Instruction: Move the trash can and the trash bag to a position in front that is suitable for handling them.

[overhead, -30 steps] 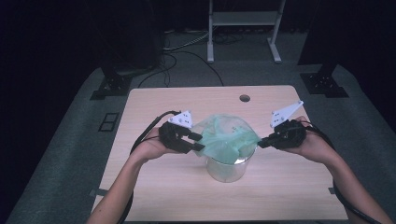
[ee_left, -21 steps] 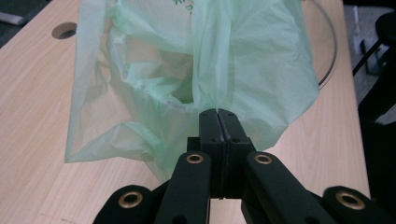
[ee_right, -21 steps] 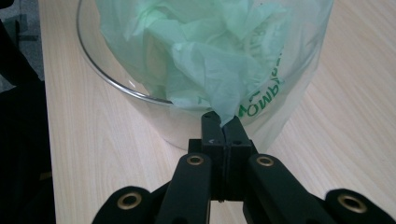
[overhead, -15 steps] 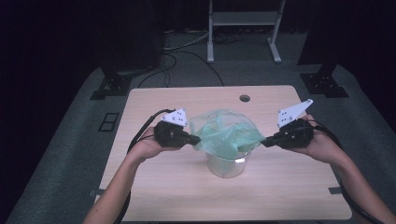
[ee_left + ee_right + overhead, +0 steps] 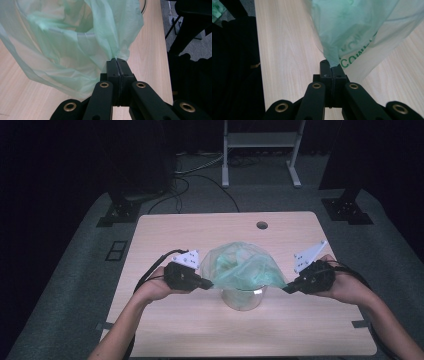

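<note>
With both grippers, left and right, pinching the bag from opposite sides, we spread its mouth over the bin between them.

Left gripper fingers newly clamped on bag

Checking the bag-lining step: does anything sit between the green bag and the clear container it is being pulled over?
Nothing visible does. The green bag already drapes over the clear container, pinched by the left hand-held gripper and right hand-held gripper.
</note>
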Demonstrator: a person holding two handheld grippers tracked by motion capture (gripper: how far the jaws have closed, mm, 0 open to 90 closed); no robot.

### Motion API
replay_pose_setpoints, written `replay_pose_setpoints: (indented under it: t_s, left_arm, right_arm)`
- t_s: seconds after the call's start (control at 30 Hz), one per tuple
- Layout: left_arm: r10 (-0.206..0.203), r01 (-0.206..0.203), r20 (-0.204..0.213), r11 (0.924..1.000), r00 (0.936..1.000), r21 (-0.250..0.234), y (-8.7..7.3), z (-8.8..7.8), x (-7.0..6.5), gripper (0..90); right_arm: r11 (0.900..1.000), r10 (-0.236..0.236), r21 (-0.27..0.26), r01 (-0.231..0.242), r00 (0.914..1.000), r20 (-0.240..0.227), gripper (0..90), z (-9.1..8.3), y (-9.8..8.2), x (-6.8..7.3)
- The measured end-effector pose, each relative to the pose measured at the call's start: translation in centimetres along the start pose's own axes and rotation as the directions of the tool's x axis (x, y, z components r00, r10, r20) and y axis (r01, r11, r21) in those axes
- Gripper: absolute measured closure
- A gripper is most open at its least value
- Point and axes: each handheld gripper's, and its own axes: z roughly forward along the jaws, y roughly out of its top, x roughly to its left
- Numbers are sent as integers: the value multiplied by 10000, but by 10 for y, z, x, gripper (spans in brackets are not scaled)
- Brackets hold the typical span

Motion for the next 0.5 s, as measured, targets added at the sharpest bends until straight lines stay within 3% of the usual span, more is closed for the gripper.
replay_pose_setpoints:
  t_s: [0.3, 0.5]
  left_arm:
    - [-277, 283, -142, 9987, 9995, 426, -11, 14, 7, 897]
    - [-354, 361, -160, 9983, 9992, 463, -13, 17, 8, 895]
  right_arm:
    - [9991, 349, 253, -354, 9992, 197, 900, 20, -9, -10]
    - [9982, 566, 158, -571, 9980, 274, 900, 20, -14, -14]
